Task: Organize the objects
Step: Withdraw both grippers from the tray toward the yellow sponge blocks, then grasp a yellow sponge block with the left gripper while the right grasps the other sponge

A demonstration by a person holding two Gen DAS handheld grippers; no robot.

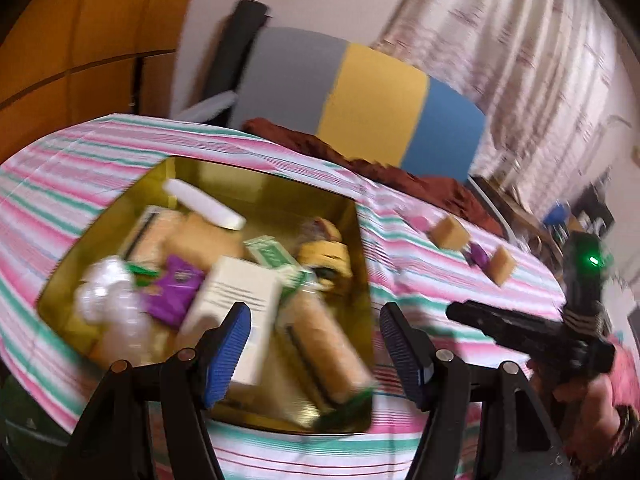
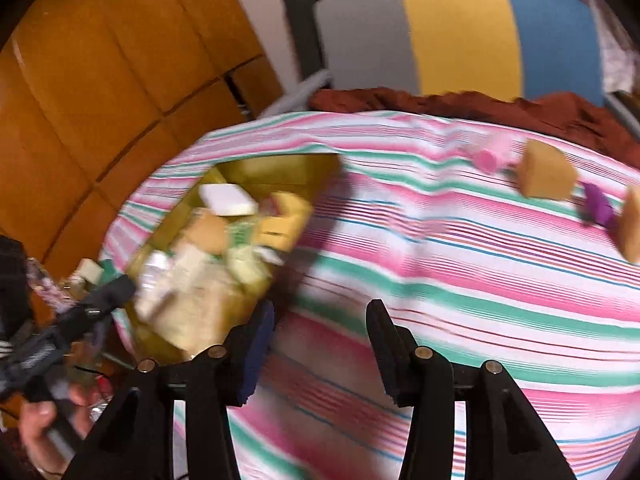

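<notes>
A gold tin (image 1: 362, 240) sits on a table covered with a pink, green and white striped cloth (image 1: 100, 152), toward the left side of the table. It is crowded: a white box (image 1: 236, 300) lies near the front, a purple packet (image 1: 176, 292) just left of it, a clear crinkled wrapper (image 1: 108, 300) at the left wall, a long tan packet (image 1: 324, 348) near the right wall, a green-and-white box (image 1: 272, 256) in the middle, a white bar (image 1: 204, 204) at the far end and a roll of yellowish tape (image 1: 324, 258) by the right wall. The left gripper (image 1: 314, 344) hovers over the near end of the tin with its blue-padded fingers (image 1: 230, 352) spread wide and nothing between them. Out on the cloth, well to the right of the tin and far from it, lie two tan sponge blocks (image 2: 546, 176), a small purple item (image 2: 598, 206) between them and a pink thing (image 2: 490, 156) to their left; blur hides what the pink thing is. The right gripper (image 2: 320, 352) hangs over bare cloth just right of the tin, its fingers partly open and empty. A hand (image 2: 44, 424) holds the other tool at the lower left of the right wrist view. Beyond the table stands a chair (image 1: 360, 100) with a grey, yellow and blue back and a rust-red cloth (image 1: 380, 168) on its seat.
</notes>
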